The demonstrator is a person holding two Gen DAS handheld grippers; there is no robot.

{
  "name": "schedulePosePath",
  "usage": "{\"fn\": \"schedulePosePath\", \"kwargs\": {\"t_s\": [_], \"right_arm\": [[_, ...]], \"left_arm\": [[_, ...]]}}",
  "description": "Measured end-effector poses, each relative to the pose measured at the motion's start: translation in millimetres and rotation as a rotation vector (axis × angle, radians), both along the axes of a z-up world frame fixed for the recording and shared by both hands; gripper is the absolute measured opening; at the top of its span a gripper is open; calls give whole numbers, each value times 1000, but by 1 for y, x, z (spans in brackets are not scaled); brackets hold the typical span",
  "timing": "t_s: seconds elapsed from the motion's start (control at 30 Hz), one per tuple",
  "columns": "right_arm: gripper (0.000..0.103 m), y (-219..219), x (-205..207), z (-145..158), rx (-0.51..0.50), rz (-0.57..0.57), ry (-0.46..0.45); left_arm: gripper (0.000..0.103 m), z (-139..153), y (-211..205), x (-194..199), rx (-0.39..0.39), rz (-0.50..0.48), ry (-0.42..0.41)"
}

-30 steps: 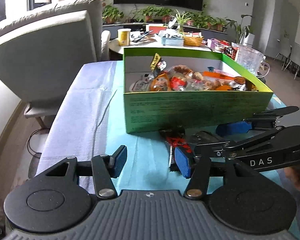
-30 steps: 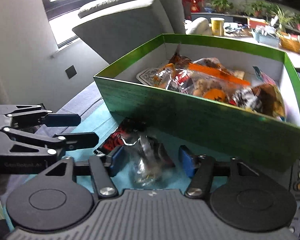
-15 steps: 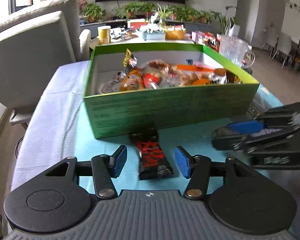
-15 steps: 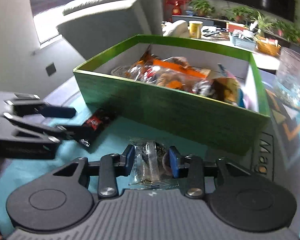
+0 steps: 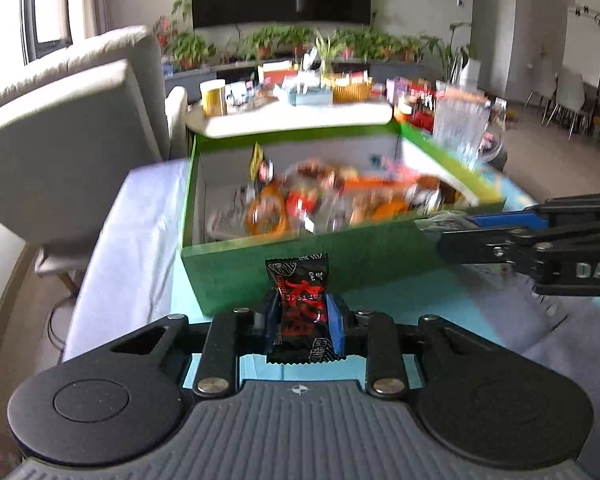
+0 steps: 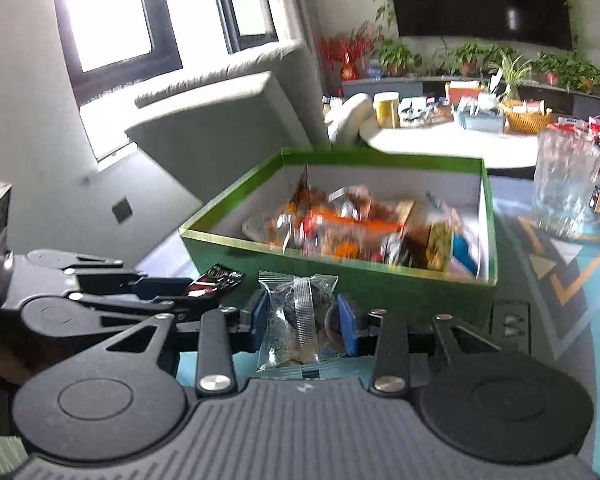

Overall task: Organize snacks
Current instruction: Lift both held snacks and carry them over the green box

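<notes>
A green box (image 5: 300, 264) holding several snack packets stands on the table; it also shows in the right wrist view (image 6: 380, 284). My left gripper (image 5: 303, 316) is shut on a black and red snack packet (image 5: 300, 304), held upright above the table in front of the box's near wall. My right gripper (image 6: 305, 320) is shut on a clear snack packet (image 6: 296, 316), held near the same wall. In the right wrist view the left gripper (image 6: 198, 294) with the black packet (image 6: 214, 278) is to the left. In the left wrist view the right gripper (image 5: 448, 236) is at the right.
A grey armchair (image 5: 60, 140) stands left of the table. A glass mug (image 6: 566, 184) stands right of the box. A round white table (image 5: 292, 116) with clutter lies behind. A teal cloth (image 5: 400, 304) covers the table under the box.
Both grippers closed on their packets and lifted them off the table. The left gripper took the black and red packet. The right gripper rose with the clear packet toward the box.
</notes>
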State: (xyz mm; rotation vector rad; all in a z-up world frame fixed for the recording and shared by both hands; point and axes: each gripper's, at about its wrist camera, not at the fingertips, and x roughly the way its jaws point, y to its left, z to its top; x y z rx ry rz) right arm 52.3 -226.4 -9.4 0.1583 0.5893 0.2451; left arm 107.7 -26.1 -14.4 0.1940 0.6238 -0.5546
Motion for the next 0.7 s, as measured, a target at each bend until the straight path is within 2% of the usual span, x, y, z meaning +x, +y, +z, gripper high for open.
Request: {"fn": "schedulePosePath", "kwargs": {"t_s": [0.17, 0.3, 0.5, 0.7], "right_arm": [[43, -1, 1, 16, -10, -40, -75], [43, -4, 6, 18, 5, -68, -81], [43, -5, 8, 15, 12, -68, -68], [43, -10, 8, 14, 29, -86, -67]], "left_arm": [[24, 22, -3, -1, -38, 5, -75], [25, 31, -12, 21, -37, 37, -119], [25, 32, -24, 61, -43, 81, -119], [25, 23, -27, 71, -26, 94, -97]]}}
